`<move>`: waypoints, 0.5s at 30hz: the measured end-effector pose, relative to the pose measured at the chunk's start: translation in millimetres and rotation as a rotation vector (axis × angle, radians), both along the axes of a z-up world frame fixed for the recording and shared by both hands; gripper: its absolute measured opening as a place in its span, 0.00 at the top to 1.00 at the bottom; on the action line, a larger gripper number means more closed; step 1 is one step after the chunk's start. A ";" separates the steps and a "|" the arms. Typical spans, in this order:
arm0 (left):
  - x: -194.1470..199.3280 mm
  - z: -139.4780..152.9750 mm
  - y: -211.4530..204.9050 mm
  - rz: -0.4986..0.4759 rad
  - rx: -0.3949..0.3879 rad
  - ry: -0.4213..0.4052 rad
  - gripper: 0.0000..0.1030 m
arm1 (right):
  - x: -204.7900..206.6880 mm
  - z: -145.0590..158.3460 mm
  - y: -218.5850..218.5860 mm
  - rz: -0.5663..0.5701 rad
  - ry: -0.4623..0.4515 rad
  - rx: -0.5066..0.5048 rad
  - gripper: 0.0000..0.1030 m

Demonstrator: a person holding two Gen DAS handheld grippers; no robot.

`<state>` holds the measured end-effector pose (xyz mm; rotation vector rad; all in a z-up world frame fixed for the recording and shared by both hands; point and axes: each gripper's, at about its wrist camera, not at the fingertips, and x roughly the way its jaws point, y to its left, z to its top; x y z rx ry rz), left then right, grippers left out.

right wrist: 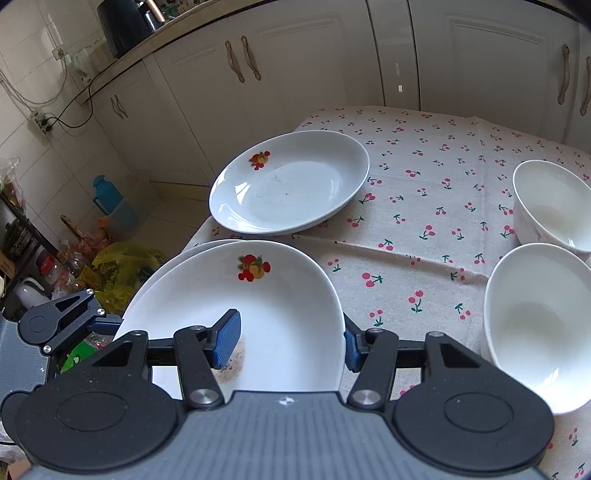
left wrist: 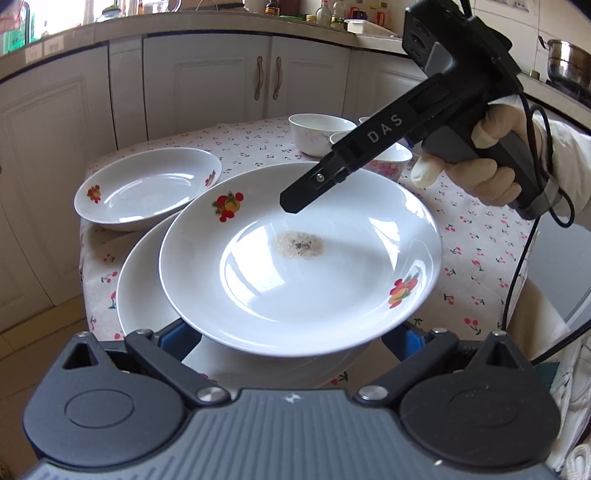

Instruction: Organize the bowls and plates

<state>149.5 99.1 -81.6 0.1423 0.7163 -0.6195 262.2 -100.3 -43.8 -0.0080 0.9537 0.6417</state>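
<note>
Beyond right tool (right wrist: 291,339), two bowls (right wrist: 535,332), unobstructed

White panelled cabinets (right wrist: 280,74) with curved handles run around the room beneath a pale counter (left wrist: 229,26) crowded with bottles (left wrist: 325,11). Daylight glares in at the far left. The desk wears a cherry-print cloth (right wrist: 424,177). White wall tiles (right wrist: 22,55) carry a socket, and the floor (right wrist: 173,214) is tiled beige.

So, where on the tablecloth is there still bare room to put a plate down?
Bare tablecloth lies between the far plate and the two bowls, reaching to the far edge. The near left corner is crowded: the soiled plate lies over another plate, with both tongs there.
</note>
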 end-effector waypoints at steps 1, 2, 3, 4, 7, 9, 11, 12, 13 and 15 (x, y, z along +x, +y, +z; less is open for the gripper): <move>-0.6 0.3 -0.3 0.000 -0.003 0.004 0.01 | 0.0 0.3 1.5 -0.001 -0.002 -0.008 0.41; 0.1 0.1 0.3 0.000 -0.008 0.010 0.01 | -0.3 0.8 3.2 -0.003 -0.005 -0.019 0.40; 0.8 -0.2 0.8 0.000 -0.013 0.017 0.01 | -0.8 1.1 5.3 -0.002 -0.012 -0.035 0.41; 1.5 -0.6 1.2 0.000 -0.017 0.025 0.01 | -1.0 1.0 7.8 -0.002 -0.018 -0.049 0.41; 2.3 -2.2 2.6 0.001 -0.027 0.039 0.01 | -1.2 1.2 11.1 -0.007 -0.022 -0.067 0.41; 2.4 -2.4 3.7 0.000 -0.031 0.043 0.01 | -0.5 1.1 10.9 -0.009 -0.018 -0.063 0.41; 2.6 -2.8 4.5 0.000 -0.034 0.049 0.01 | -0.5 1.1 11.9 -0.013 -0.015 -0.067 0.41; 4.1 -3.1 5.3 0.001 -0.038 0.061 0.01 | -1.0 1.2 13.0 -0.012 -0.016 -0.073 0.41; 5.4 -3.3 6.2 0.002 -0.045 0.074 0.01 | -1.5 1.3 13.8 -0.013 -0.017 -0.078 0.41; 6.8 -2.7 6.5 -0.005 -0.044 0.076 0.01 | -2.6 1.7 16.5 -0.016 -0.019 -0.094 0.41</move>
